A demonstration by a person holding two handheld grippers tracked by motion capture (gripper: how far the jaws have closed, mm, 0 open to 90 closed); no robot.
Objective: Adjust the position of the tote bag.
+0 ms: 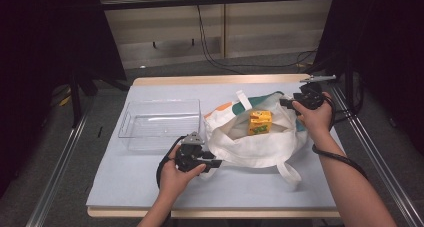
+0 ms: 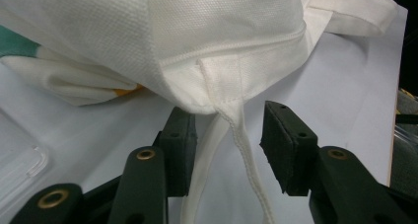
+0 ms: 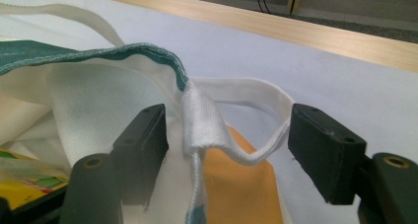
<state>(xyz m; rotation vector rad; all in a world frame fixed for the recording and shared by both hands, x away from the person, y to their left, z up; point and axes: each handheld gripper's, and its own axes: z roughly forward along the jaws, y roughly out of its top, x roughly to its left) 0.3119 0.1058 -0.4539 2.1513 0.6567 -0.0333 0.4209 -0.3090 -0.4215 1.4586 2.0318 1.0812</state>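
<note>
So, quick rundown of what's on the table

bag: white tote bag sits centre-right of the high view on the pale blue table cover, mouth gaping upward, teal and orange print along its far side

inside the bag: yellow juice carton standing upright in the opening, just right of centre

left gripper: lower middle of the high view, at the bag's near-left corner; jaws parted, not pinching anything

left gripper close-up: the bag's stitched corner hangs just above the two pads, and a white strap runs down between them, looks loose in the gap, maybe brushing the left pad

right gripper: upper right of the high view, at the bag's far rim; jaws wide apart

right gripper close-up: a looped handle and the teal-edged rim sit between the pads, neither pad pressing on them; orange patch below

bin: clear plastic bin left of the bag, near it but whether they touch I can't tell
</note>
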